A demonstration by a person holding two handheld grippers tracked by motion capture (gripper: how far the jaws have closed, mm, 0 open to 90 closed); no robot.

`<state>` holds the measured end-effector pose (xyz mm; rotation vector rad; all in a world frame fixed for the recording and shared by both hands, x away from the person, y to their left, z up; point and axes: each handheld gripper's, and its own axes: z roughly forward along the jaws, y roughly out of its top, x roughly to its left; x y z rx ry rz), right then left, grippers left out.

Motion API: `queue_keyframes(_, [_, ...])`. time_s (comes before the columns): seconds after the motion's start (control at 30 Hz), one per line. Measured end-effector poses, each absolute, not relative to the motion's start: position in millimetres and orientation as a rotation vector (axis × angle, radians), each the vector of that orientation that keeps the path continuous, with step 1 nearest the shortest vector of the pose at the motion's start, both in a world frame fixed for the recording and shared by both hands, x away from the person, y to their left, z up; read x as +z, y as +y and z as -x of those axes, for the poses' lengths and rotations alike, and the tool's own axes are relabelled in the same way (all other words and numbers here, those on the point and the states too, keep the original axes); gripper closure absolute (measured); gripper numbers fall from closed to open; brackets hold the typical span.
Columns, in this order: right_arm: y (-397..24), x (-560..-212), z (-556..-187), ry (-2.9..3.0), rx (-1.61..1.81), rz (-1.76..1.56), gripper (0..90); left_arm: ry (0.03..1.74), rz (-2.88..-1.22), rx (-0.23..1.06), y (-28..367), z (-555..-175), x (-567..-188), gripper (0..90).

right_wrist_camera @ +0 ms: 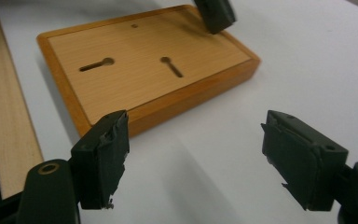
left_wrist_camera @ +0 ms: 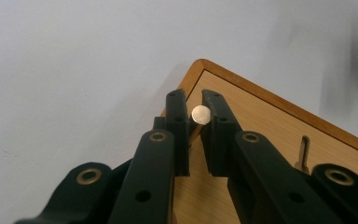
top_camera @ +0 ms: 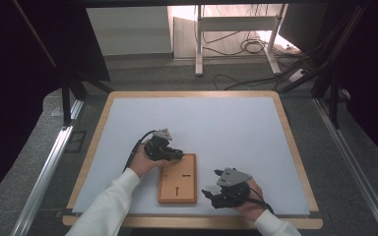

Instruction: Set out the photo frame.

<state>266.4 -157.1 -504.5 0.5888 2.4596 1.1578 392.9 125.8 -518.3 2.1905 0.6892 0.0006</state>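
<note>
A wooden board (top_camera: 177, 178) with a raised orange rim lies flat on the white mat near the front edge. Its face has two keyhole slots (right_wrist_camera: 95, 64) and a small hole (right_wrist_camera: 134, 25). My left gripper (top_camera: 170, 153) sits over the board's far left corner (left_wrist_camera: 205, 65). Its jaws are shut on a small metal pin (left_wrist_camera: 200, 114) with a round silver head, and the shaft slants down toward the board. My right gripper (top_camera: 214, 194) rests just right of the board, low over the mat. Its pads (right_wrist_camera: 103, 154) stand wide apart with nothing between them.
The white mat (top_camera: 226, 128) covers a wood-edged table (top_camera: 295, 147), with open room behind and right of the board. Metal rails (top_camera: 49, 167) run along both sides of the table. Cables (top_camera: 251, 46) and a stand's legs lie on the floor beyond.
</note>
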Motion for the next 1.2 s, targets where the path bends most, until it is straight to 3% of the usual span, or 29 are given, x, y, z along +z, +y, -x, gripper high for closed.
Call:
queue_keyframes(0.57, [-97.5,-508.8,-253.5,2.553,0.963,-0.379,11.0,0.698,-2.181,-0.078,129.5,-401.7,-519.1,82.3])
queue_keyframes(1.2, [-66.3,-524.1,-248.1,2.472,0.786,-0.239,10.4,0.74,-2.154,-0.123,130.1,-405.4,-519.7,82.1])
